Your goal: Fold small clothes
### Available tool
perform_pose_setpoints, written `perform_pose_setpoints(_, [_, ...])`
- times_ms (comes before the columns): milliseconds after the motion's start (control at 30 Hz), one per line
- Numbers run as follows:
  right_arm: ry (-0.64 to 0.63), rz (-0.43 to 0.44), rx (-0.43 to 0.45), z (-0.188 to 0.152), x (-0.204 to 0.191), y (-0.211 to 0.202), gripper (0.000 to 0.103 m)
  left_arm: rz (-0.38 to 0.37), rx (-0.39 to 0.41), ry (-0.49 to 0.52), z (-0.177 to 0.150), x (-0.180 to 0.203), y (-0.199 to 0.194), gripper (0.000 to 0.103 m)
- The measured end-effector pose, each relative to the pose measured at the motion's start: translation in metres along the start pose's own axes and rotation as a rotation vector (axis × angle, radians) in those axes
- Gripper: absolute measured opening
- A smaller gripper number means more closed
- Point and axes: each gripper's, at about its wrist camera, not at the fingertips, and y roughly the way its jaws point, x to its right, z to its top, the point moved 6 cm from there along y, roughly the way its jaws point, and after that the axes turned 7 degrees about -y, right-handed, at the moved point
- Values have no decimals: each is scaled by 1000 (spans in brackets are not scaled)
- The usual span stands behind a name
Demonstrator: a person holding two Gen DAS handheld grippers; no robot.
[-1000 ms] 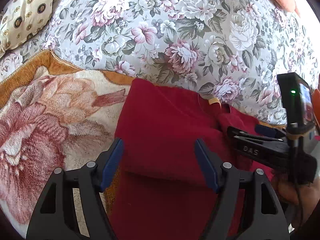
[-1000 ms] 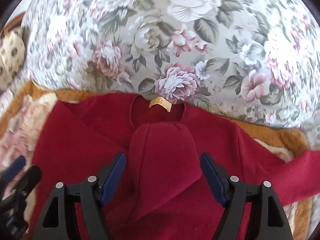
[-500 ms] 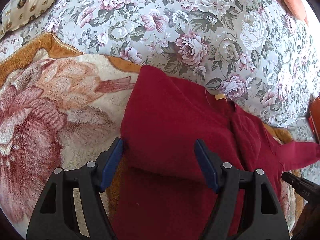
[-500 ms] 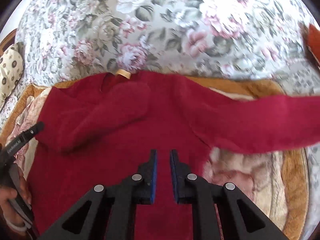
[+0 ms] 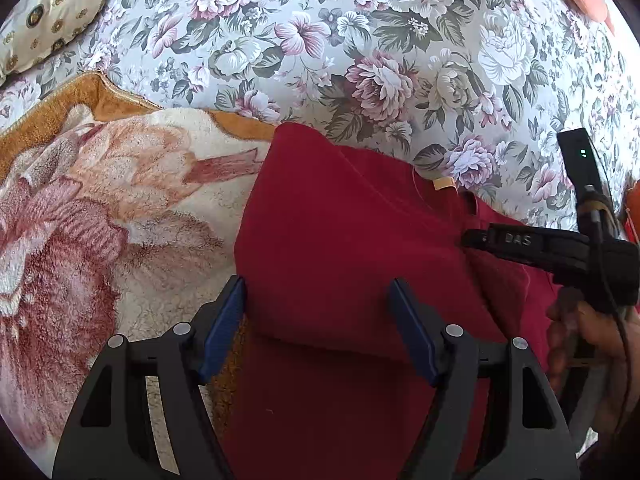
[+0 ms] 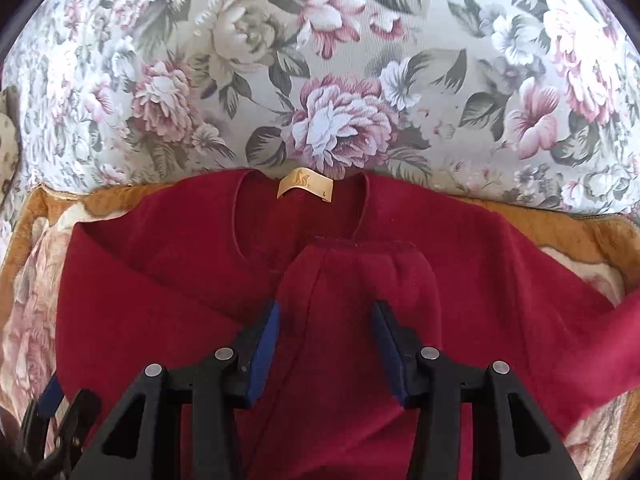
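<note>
At the far left of my left wrist view, the plush rose-patterned blanket (image 5: 92, 216) fills the frame. My left gripper (image 5: 320, 328) sits at lower centre, jaws spread wide over a folded edge of the red sweater (image 5: 340, 232), pads not pressing it. At the right edge, a hand (image 5: 588, 340) holds my right gripper (image 5: 476, 238) above the garment. In the right wrist view, the sweater lies across the middle, tan label (image 6: 306, 190) at its neckline near the floral bedspread (image 6: 320, 80). The right gripper's (image 6: 326, 340) jaws are opening around a folded sleeve (image 6: 360, 280), gripping nothing.
</note>
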Motion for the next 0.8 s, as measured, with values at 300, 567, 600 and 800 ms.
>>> perform_pose_setpoints(300, [-28, 50, 118, -10, 21, -47, 7, -11, 2, -14, 2, -5, 0, 73])
perform_pose_setpoints(567, [66, 171, 72, -102, 93, -121, 8, -54, 19, -55, 4, -7, -11, 73])
perform_pose_setpoints(600, [89, 192, 49, -115, 101, -119, 11, -54, 24, -52, 4, -6, -12, 73])
perform_pose_setpoints(800, [208, 264, 120, -131, 125, -124, 49, -49, 15, -49, 2, -5, -8, 73])
